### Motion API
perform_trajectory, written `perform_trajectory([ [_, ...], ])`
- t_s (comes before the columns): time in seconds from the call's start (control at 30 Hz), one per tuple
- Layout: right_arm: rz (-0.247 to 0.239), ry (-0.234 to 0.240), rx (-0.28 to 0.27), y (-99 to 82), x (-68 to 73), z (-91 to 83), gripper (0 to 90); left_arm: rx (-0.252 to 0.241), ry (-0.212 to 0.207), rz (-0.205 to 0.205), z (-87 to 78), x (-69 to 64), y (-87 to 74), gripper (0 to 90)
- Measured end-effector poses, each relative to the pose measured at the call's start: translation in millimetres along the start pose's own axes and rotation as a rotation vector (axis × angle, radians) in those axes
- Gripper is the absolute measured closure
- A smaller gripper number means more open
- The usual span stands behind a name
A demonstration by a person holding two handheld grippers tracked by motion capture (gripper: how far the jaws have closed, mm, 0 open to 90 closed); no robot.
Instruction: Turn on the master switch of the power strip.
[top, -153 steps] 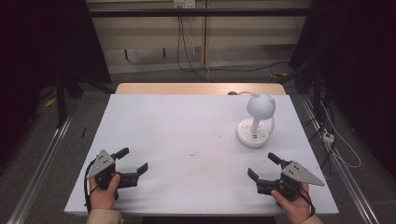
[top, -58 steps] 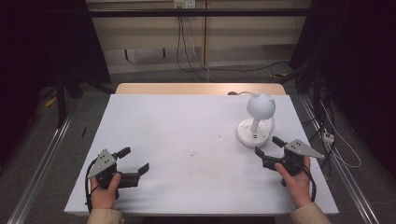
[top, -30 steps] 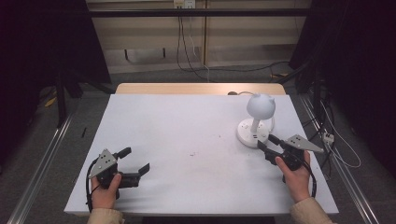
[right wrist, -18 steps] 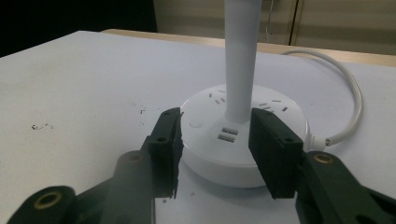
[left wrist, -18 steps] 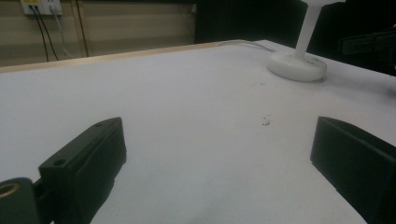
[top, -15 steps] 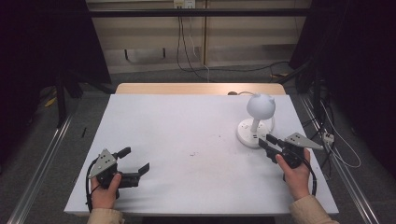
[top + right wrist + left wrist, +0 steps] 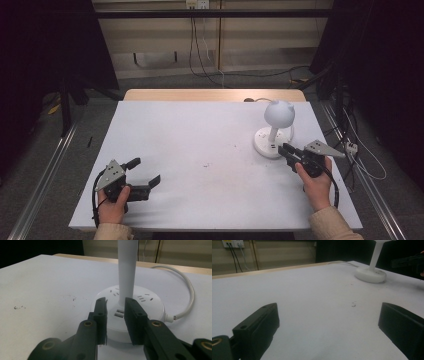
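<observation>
A white desk lamp with a round head stands on a round socket base at the table's right. My right gripper lies level just in front of that base, pointing at its USB ports below the stem. Its jaws have just been closing and now stand a narrow gap apart with nothing between them. My left gripper rests near the front left edge, wide open and empty, aimed across the table at the lamp base.
The white table has a wooden strip along its far edge. The lamp's white cable curls to the right behind the base. A small dark speck marks the table's middle. Cables lie on the floor on the right.
My right gripper has gone from the front right of the table up to the lamp base, and its jaws have narrowed. The left gripper has kept still.
</observation>
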State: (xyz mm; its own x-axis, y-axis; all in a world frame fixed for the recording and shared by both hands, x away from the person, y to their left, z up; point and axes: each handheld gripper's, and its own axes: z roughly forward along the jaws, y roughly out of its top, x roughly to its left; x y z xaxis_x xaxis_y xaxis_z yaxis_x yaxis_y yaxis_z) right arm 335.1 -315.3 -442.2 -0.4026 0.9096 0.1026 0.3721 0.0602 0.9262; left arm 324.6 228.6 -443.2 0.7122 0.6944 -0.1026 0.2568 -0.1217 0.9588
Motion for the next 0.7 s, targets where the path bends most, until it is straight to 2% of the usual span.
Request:
perform_trajectory([
  [0.7,0.015,-0.012,0.01,1.5,-4.3,4.2,78.6,0.003,-0.005,0.003,0.6,-0.5,-0.3,3.0],
])
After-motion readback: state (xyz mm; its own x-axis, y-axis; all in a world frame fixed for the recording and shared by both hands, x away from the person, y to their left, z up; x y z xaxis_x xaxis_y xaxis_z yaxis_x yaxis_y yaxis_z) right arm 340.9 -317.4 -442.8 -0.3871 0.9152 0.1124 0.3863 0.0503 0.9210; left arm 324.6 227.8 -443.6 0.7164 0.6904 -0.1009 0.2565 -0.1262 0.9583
